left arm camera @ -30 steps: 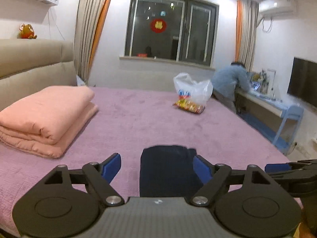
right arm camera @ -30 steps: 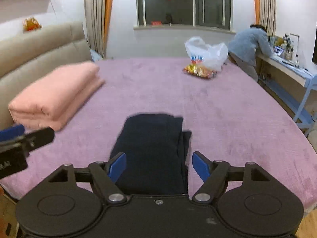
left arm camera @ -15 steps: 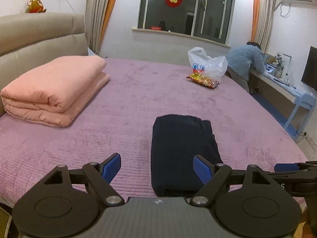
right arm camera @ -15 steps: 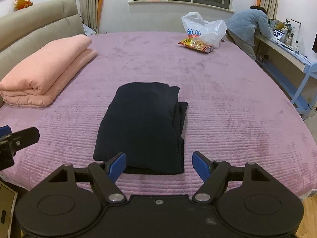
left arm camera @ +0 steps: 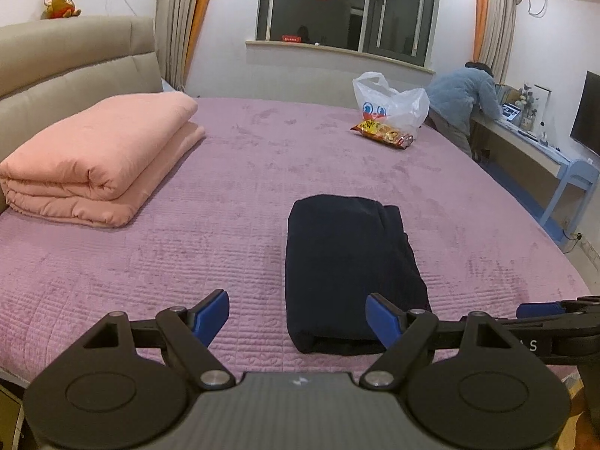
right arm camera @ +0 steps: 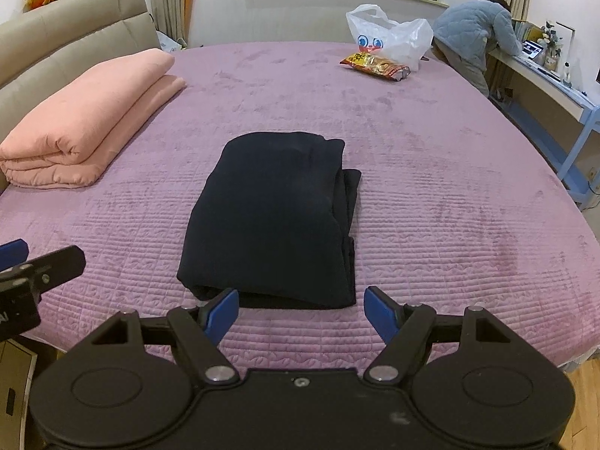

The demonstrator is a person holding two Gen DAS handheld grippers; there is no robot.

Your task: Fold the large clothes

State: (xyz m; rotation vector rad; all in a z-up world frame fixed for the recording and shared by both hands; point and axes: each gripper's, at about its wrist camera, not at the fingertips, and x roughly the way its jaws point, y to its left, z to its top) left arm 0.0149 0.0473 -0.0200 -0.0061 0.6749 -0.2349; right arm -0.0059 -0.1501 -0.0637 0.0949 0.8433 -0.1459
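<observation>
Right wrist view: dark garment [right arm camera: 273,217] lies folded compact on the bed [right arm camera: 450,187], apparently finished; both grippers' jaws gape wide, empty.

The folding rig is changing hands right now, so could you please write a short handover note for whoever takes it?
Left gripper: open, empty, held over the bed's near edge, just left of the garment.
Right gripper: open, empty, at the garment's near end, not touching it.
Dark garment: lies on the purple bedspread as a compact folded rectangle, with layers peeking out along its right side.
Pink quilt: folded by the headboard, apart from the garment.
Done: the garment looks folded.
Left: possibly tidy the right edge; no other unfolded clothes in view.
</observation>
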